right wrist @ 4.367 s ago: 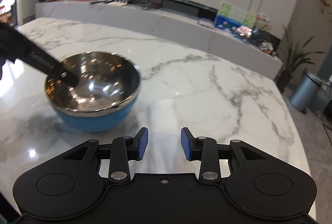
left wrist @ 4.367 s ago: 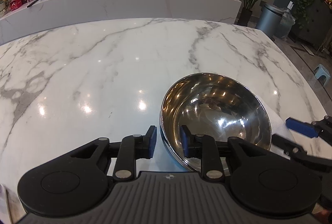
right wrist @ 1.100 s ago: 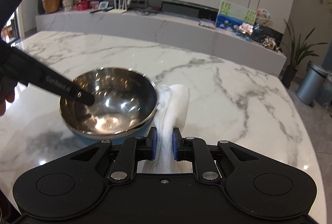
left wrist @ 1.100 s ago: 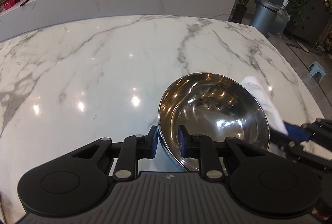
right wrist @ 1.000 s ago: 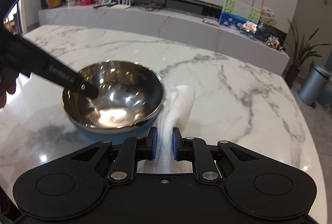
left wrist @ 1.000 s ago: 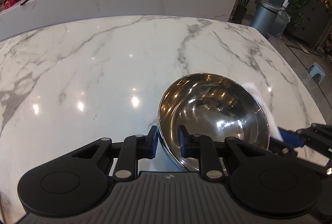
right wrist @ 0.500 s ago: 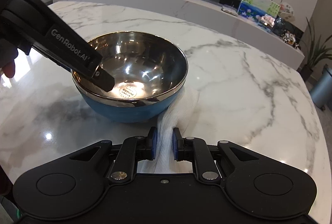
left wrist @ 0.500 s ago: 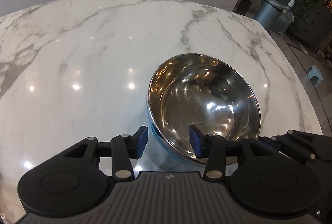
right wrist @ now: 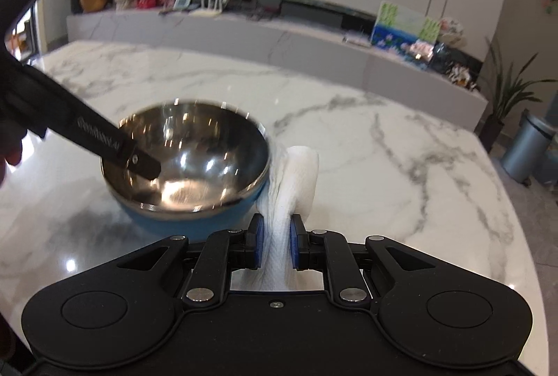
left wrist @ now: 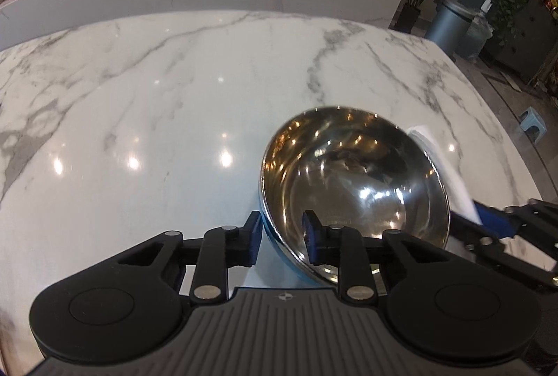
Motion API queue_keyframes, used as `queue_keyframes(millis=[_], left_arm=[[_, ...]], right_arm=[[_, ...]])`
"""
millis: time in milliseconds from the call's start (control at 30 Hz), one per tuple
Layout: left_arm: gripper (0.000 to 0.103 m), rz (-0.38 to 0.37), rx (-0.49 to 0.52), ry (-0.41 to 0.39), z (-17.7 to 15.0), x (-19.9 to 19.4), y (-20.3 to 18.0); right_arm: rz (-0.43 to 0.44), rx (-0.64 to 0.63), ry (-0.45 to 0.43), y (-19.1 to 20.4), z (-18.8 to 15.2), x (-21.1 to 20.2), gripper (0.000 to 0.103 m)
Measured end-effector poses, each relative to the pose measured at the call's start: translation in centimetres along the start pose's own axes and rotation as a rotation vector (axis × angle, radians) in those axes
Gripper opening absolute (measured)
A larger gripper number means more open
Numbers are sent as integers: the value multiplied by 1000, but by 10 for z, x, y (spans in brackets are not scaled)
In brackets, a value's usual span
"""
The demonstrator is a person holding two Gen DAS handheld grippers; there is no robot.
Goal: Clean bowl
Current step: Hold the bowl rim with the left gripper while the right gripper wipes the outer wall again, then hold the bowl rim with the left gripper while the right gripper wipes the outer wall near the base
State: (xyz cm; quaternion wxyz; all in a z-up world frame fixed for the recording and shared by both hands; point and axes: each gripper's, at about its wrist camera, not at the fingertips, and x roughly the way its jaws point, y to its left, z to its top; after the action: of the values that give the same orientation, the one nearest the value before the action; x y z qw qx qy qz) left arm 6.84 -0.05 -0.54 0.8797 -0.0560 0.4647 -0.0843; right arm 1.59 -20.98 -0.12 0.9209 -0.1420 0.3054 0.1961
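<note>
A white marble table (left wrist: 146, 104) is seen in both wrist views, bare apart from the task items

The bowl (left wrist: 352, 180), steel inside and blue outside, is set upright on the table near its right edge in the left view. Its inside looks shiny; no dirt can be made out, though the right view is blurred

A white cloth (right wrist: 289, 187) is pinched between the narrow jaws of the right gripper (right wrist: 276, 245). The bunched cloth is held against the outer wall of the bowl at its right side, just below the rim; in the left view it (left wrist: 443, 166) appears as a white streak beside the far rim

The left gripper (left wrist: 281, 238) is placed astride the near rim, one finger outside the wall and one inside. Its jaws are closing on the rim; a slight gap appears to remain, so a firm hold cannot be confirmed

Step judged: the bowl is being steadied while the wiping is started on the outside

Next move, as judged: the rim grip to be completed first, so the bowl does not slide on the smooth marble. The cloth is then to be lifted over the rim and swept around the inside under light pressure
</note>
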Motion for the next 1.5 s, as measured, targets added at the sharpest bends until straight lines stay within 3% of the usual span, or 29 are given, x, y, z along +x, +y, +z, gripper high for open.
queue_keyframes(millis=[500, 800, 1267, 1500], left_arm=[[24, -12, -17, -7, -2, -2, 1], [39, -46, -62, 42, -10, -2, 2], [33, 0, -34, 20, -6, 0, 3], [30, 6, -33, 3, -2, 4, 3]], right_arm=[[23, -13, 45, 6, -4, 12, 13], [50, -36, 86, 15, -9, 21, 13], [127, -77, 121, 28, -10, 17, 13], [71, -23, 63, 13, -3, 7, 13]])
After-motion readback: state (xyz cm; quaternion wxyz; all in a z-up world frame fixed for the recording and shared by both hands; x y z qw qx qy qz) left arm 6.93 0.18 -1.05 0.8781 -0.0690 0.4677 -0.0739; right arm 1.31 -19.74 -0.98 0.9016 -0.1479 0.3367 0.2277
